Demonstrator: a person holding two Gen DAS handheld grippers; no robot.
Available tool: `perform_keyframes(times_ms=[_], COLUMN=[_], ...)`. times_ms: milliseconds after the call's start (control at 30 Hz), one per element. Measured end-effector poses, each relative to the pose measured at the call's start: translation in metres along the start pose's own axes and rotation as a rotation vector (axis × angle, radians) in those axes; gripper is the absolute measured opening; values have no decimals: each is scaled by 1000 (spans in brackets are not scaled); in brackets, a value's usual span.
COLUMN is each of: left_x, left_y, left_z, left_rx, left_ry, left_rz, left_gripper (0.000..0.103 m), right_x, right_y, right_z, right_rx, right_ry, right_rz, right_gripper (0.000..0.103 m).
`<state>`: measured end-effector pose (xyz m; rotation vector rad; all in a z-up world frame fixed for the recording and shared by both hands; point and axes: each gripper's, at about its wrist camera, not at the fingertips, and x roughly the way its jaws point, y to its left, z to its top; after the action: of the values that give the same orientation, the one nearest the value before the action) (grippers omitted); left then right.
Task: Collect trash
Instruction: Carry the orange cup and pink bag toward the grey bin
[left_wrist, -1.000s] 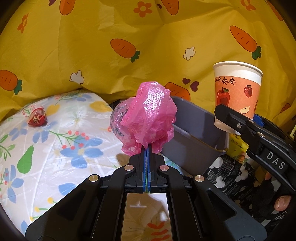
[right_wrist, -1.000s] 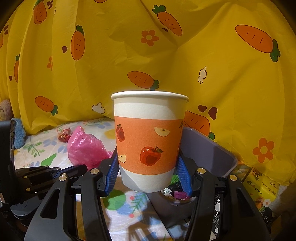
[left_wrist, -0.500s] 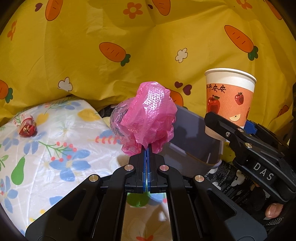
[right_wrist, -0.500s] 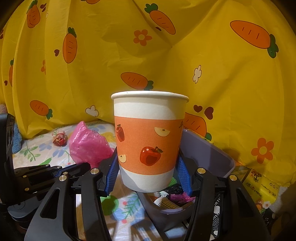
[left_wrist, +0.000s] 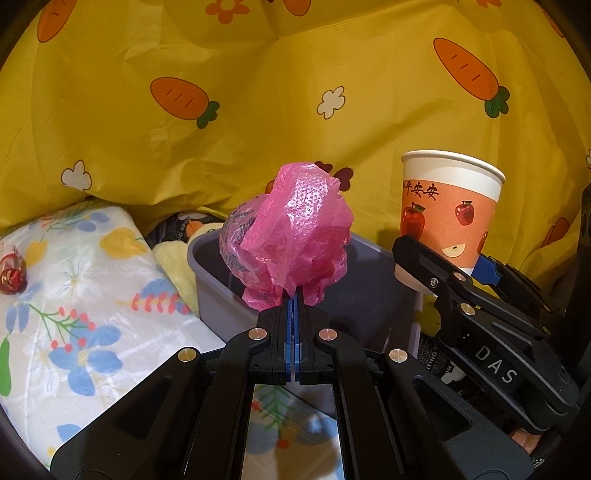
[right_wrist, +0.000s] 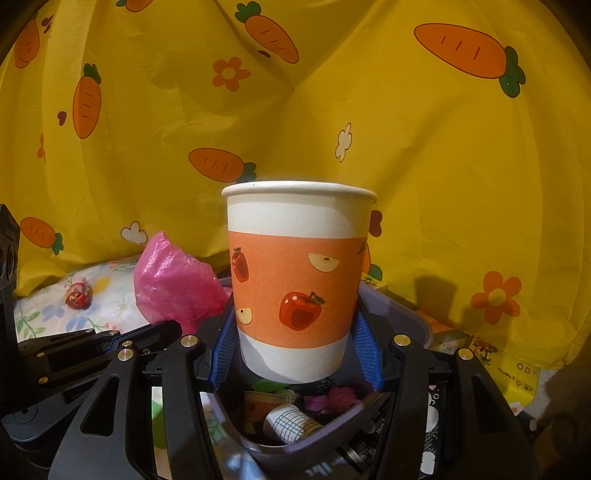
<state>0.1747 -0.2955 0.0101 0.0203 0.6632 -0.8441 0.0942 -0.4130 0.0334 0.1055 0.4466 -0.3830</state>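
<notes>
My left gripper (left_wrist: 294, 303) is shut on a crumpled pink plastic bag (left_wrist: 291, 243), held over the near-left corner of the grey bin (left_wrist: 214, 291). In the right wrist view the same pink bag (right_wrist: 173, 284) shows at the left, beside the cup. My right gripper (right_wrist: 295, 350) is shut on an upright orange-and-white paper cup with apples (right_wrist: 295, 284), blue pads against its lower sides, hanging above the grey bin (right_wrist: 413, 321). That cup (left_wrist: 448, 221) and right gripper (left_wrist: 436, 273) appear at the right of the left wrist view. A red candy wrapper (left_wrist: 11, 275) lies on the floral cloth.
The bin holds a small checked cup (right_wrist: 291, 424), another paper cup (right_wrist: 258, 406) and purple scraps (right_wrist: 332, 397). A floral cloth (left_wrist: 74, 295) covers the table left of the bin. A yellow carrot-print curtain (right_wrist: 406, 147) hangs behind. Packets (right_wrist: 517, 373) lie right of the bin.
Both grippers have moved toward the bin with their loads. The bag now hangs over the bin's corner, and the cup is above its contents. The candy wrapper has slid toward the left edge.
</notes>
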Motion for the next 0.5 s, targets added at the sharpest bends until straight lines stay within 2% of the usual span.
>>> perform_keyframes(times_ms=[500], left_x=[30], left_y=[2], left_z=[-4], left_rx=[-24], left_ry=[50], left_rz=[-78], left_gripper=[0], right_x=[11], right_y=[-8], right_z=[-3], right_rx=[15], right_ry=[27], right_rz=[-33], right_gripper=[56])
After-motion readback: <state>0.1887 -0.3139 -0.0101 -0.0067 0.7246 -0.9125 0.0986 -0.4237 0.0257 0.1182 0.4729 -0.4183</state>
